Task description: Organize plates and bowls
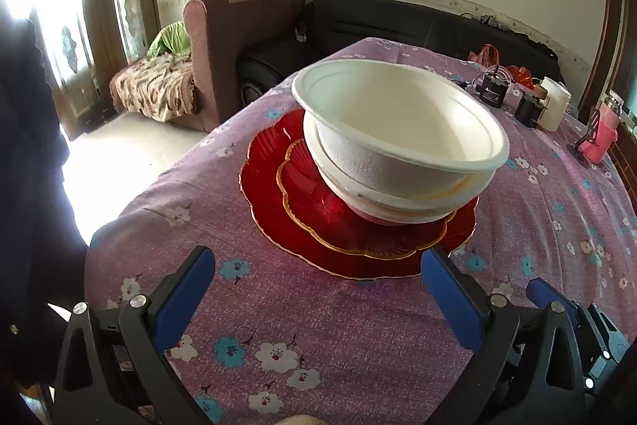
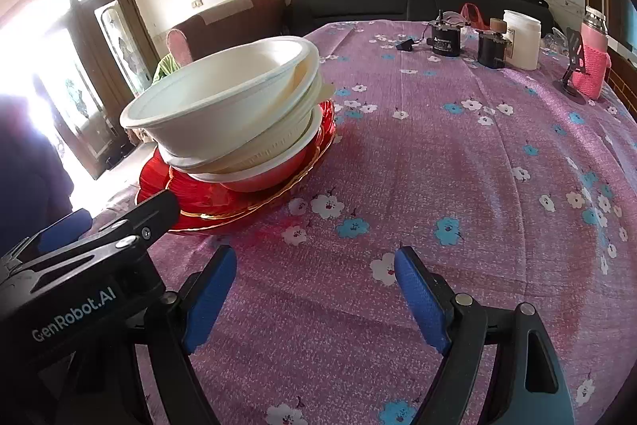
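Two red plates with gold scalloped rims lie stacked, the larger plate [image 1: 270,226] under the smaller plate [image 1: 342,226], on the purple flowered tablecloth [image 1: 318,325]. White bowls [image 1: 398,130] sit nested on top, the upper one tilted. The stack also shows in the right wrist view [image 2: 223,114] at the left. My left gripper [image 1: 318,261] is open and empty, just in front of the plates. My right gripper [image 2: 314,261] is open and empty, to the right of the stack, over bare cloth. The left gripper's body [image 2: 79,265] shows in the right wrist view.
At the table's far right stand black devices [image 2: 446,38], a white jar [image 2: 521,38], a black phone stand [image 2: 573,66] and a pink-sleeved bottle [image 2: 593,58]. A brown armchair [image 1: 239,38] and a black sofa [image 1: 398,22] lie beyond the table's far edge.
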Demonstrator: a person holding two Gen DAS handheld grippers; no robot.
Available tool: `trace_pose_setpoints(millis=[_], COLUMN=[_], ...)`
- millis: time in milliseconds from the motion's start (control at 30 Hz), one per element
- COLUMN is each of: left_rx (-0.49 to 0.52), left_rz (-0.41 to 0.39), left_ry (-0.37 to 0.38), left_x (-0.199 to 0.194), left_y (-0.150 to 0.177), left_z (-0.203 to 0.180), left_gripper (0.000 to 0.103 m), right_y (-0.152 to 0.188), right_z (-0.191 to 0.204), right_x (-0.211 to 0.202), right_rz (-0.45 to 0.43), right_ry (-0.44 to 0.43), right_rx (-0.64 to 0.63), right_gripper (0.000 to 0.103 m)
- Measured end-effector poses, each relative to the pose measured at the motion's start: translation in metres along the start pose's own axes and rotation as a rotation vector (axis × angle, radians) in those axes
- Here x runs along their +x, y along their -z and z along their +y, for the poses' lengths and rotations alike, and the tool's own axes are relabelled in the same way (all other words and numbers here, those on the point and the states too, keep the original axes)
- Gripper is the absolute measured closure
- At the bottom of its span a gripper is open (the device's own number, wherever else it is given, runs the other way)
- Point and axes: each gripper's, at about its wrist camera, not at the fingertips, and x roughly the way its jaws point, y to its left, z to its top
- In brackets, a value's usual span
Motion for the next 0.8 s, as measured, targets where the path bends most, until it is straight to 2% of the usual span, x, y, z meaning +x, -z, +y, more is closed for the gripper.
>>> trace_pose_setpoints(millis=[367,800], left_rx=[-0.033,-0.053], left_rz=[0.033,0.036], left_ry=[0.015,0.005], left_x=[0.013,0.015], left_y=[-0.004,-0.011], left_z=[0.014,0.018], left_gripper=[0.0,0.0], right_y=[-0.002,-0.003], right_z=[0.013,0.017], right_x=[0.01,0.011], right_rz=[0.014,0.014], right_ry=[0.0,-0.015], right_rx=[-0.031,-0.049], right_gripper=[0.018,0.018])
